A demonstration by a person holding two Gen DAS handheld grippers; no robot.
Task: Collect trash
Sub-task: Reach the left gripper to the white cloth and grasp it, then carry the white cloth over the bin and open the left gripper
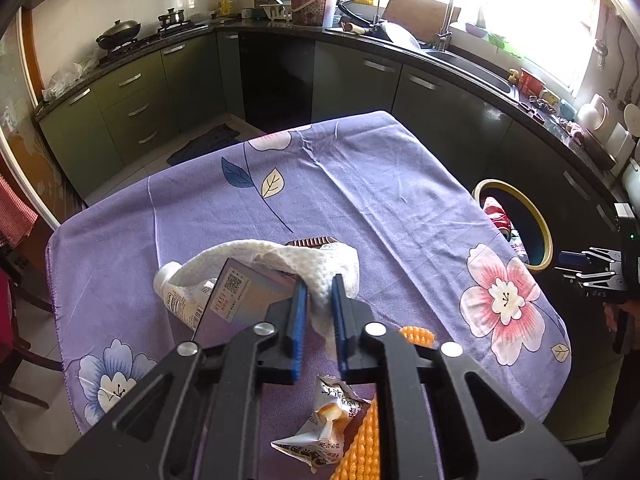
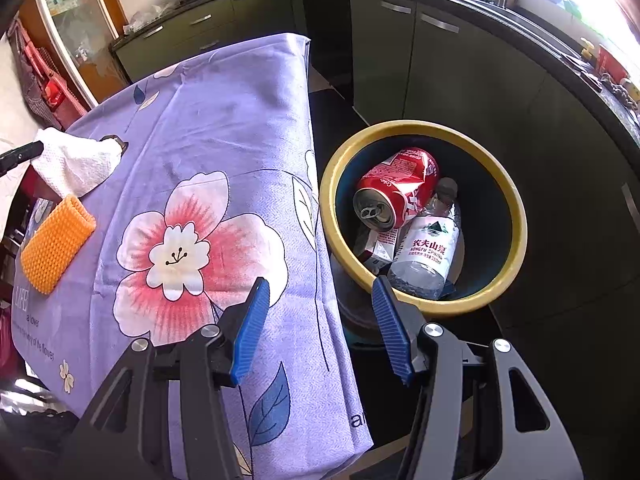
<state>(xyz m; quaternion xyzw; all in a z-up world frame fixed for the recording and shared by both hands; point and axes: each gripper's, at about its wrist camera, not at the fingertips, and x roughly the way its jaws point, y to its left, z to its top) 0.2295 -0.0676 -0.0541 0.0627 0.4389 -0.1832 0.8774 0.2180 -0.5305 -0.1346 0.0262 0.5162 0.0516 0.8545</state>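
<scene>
We see our left hand-held gripper [image 1: 319, 292] pinching the white paper towel [image 1: 280, 258] above the bench [image 1: 360, 184]; our right hand-held gripper [image 2: 320, 300] hangs open between bench edge and trash bin [image 2: 516, 216].

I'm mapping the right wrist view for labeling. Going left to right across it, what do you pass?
Paper towel → orange foam net → pink flower print → can → water bottle → bin's far rim.
</scene>
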